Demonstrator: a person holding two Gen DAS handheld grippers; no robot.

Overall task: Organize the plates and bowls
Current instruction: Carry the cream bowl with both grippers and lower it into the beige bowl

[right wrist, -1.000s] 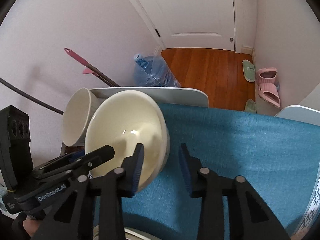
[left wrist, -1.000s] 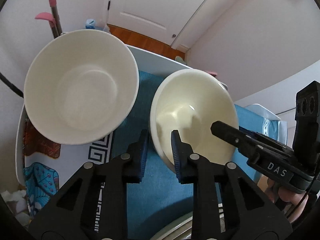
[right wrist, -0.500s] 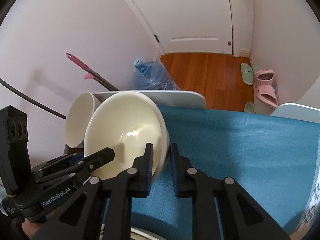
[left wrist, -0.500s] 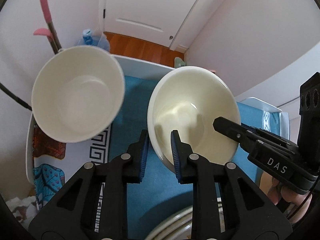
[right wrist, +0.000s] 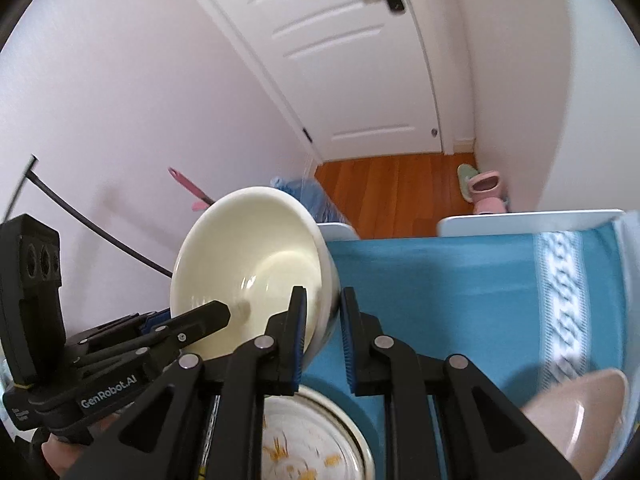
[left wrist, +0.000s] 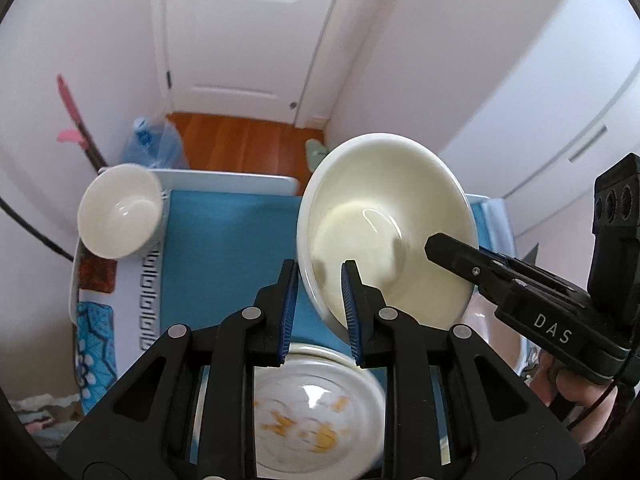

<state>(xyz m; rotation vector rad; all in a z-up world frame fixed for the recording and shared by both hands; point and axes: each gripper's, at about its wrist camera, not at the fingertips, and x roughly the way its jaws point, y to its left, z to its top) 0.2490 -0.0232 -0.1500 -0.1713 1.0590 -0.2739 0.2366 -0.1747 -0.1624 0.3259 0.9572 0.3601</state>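
A cream bowl (left wrist: 384, 224) hangs tilted in the air above the blue cloth. My left gripper (left wrist: 318, 300) is shut on its near rim. My right gripper (right wrist: 322, 328) is shut on the opposite rim of the same cream bowl (right wrist: 248, 264). A white bowl (left wrist: 120, 210) sits at the table's far left corner. A white plate with orange marks (left wrist: 308, 412) lies below the grippers, also in the right wrist view (right wrist: 308, 444).
A pinkish bowl (right wrist: 580, 412) sits at the right on the blue tablecloth (right wrist: 440, 280). A patterned cloth (left wrist: 132, 292) covers the left side. Beyond the table's far edge are a water bottle (left wrist: 154, 148), a pink mop (left wrist: 76, 120), slippers (right wrist: 486, 186) and a white door.
Both grippers lifted the cream bowl up and back from the white bowl, which now looks small and far. The right gripper closed on the rim. The plate came into view below.
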